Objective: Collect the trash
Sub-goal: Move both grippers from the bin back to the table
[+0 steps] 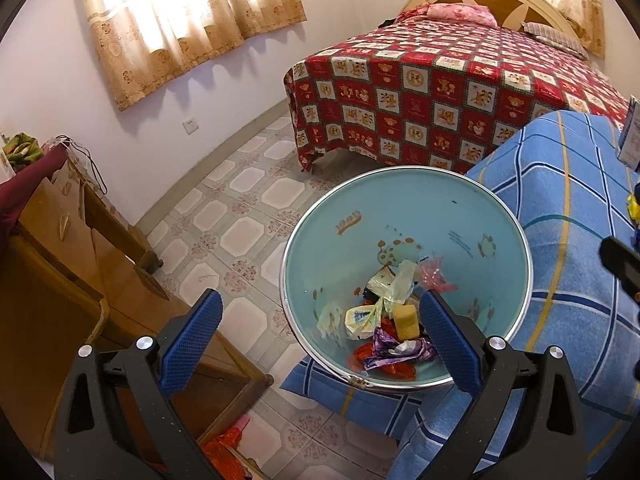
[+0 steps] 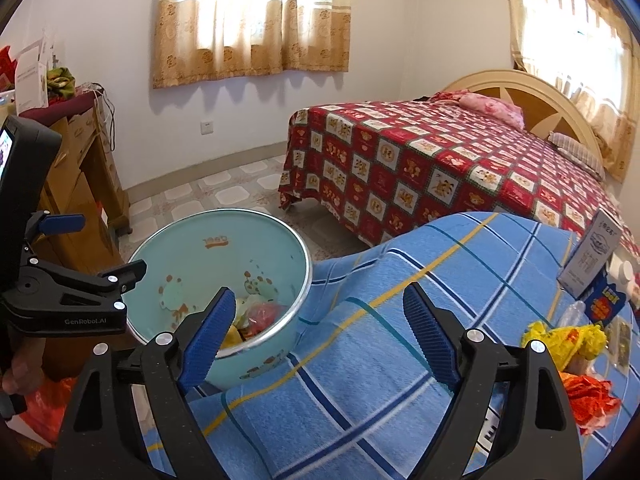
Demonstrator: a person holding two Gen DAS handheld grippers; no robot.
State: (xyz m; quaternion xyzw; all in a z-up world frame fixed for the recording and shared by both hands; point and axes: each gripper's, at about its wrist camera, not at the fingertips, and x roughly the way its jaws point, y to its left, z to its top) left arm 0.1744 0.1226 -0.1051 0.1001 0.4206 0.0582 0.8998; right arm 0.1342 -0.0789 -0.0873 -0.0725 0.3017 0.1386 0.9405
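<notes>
sunlit curtained window [image 2: 252,20], white walls, tiled floor [image 1: 240,208], red-quilted bed [image 2: 440,168]

Bright curtained windows [image 1: 180,12] glare; edges perhaps warped

The bin [image 1: 404,216] stands at the left edge of the cloth-covered tabletop [image 2: 400,320]. Wrappers [image 1: 384,320] lie in the bin's bottom. A cabinet [image 1: 60,272] stands left of the bin, against the wall. The bed [image 2: 440,168] lies behind the tabletop. On the tabletop's right side rest a card [image 2: 588,264], further wrappers [image 2: 572,340] and a box [image 2: 604,304], well apart from the bin.
</notes>
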